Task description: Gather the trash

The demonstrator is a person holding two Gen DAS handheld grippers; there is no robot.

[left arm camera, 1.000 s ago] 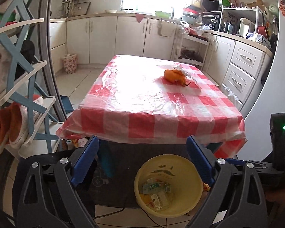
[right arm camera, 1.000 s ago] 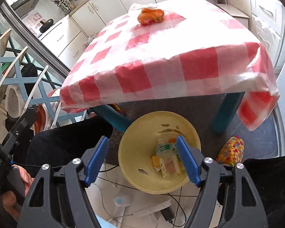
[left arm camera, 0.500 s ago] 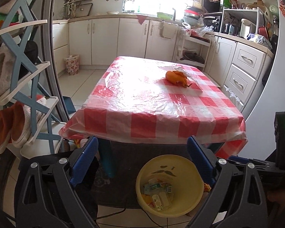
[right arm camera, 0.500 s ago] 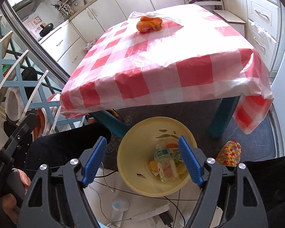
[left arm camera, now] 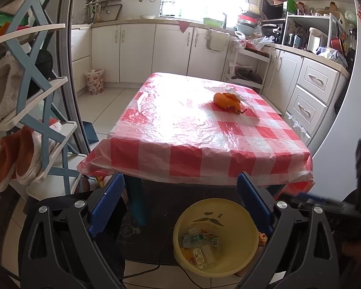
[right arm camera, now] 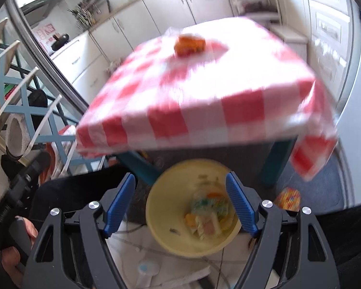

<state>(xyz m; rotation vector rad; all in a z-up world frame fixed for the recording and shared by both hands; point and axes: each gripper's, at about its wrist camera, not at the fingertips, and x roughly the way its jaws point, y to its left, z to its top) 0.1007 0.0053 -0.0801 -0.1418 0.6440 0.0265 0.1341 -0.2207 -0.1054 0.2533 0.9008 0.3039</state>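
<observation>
Yellow plastic forms the bin (left arm camera: 240, 219) low in the centre of the left wrist view, standing on the floor just in front of the table (left arm camera: 195, 154). Crumpled wrappers and small cartons (left arm camera: 199, 248) lie in its bottom. The left gripper (left arm camera: 180, 204) frames it from the lower edge, its blue-padded jaws spread wide with nothing between them.

On the table's red-and-white checked cloth, toward the upper right of its top, sits an orange piece of trash (left arm camera: 227, 102), resting on a sheet of clear plastic (left arm camera: 243, 96). It is well apart from both grippers.

The right wrist view is blurred. There the right gripper (right arm camera: 180, 204) also has its jaws spread and empty, with the bin (right arm camera: 161, 212) showing between them at the lower centre and the orange trash (right arm camera: 190, 44) near the top centre of the frame.

At the left edge of the left wrist view stands a blue-and-white shoe rack (left arm camera: 33, 91) holding slippers (left arm camera: 14, 159). White kitchen cabinets (left arm camera: 137, 50) line the background.
</observation>
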